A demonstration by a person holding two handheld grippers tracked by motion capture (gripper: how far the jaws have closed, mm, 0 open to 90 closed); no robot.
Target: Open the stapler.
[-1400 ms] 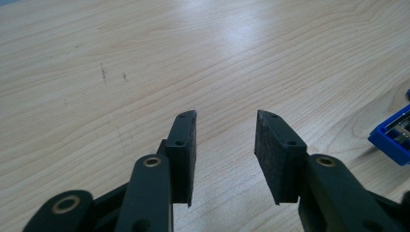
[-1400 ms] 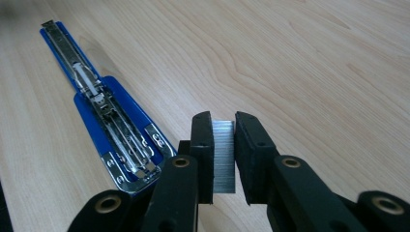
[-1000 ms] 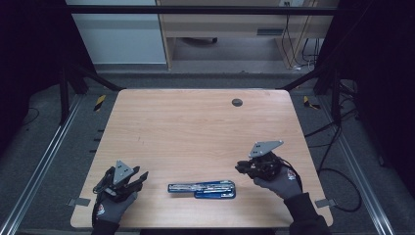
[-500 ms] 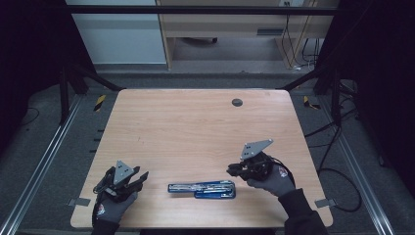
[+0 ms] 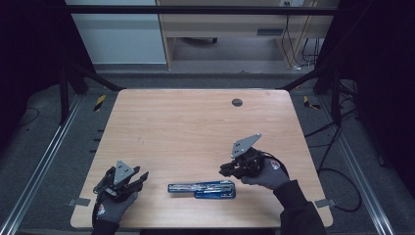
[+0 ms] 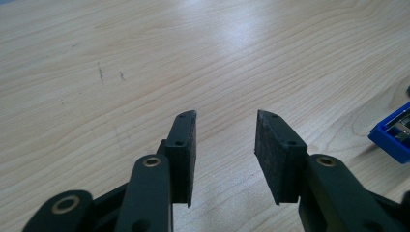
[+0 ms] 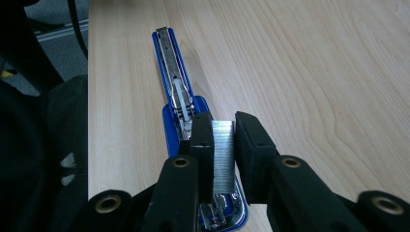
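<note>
**Staple strip clamped over the opened stapler**

Pads of the right gripper (image 7: 223,140) press from both sides on a silvery strip of staples (image 7: 223,154), which stands upright between them. Just beneath and beyond the strip lies the blue stapler (image 7: 180,104), swung open flat on the wooden table (image 7: 314,72), its metal staple channel facing up and running away from the jaws toward the table's edge.

From the high view, the right gripper (image 5: 226,169) hangs just above the right end of the stapler (image 5: 201,188), near the front edge of the table (image 5: 195,122), with the gloved right hand (image 5: 266,174) behind it. The stapler lies lengthwise along that edge, between the two hands.

Off to the left, well apart from the stapler, the left gripper (image 5: 139,177) rests low over the table's front left corner. Its jaws stand apart with nothing but bare wood between them (image 6: 225,145); a blue corner of the stapler (image 6: 394,133) shows at the right edge of its own view.
</note>
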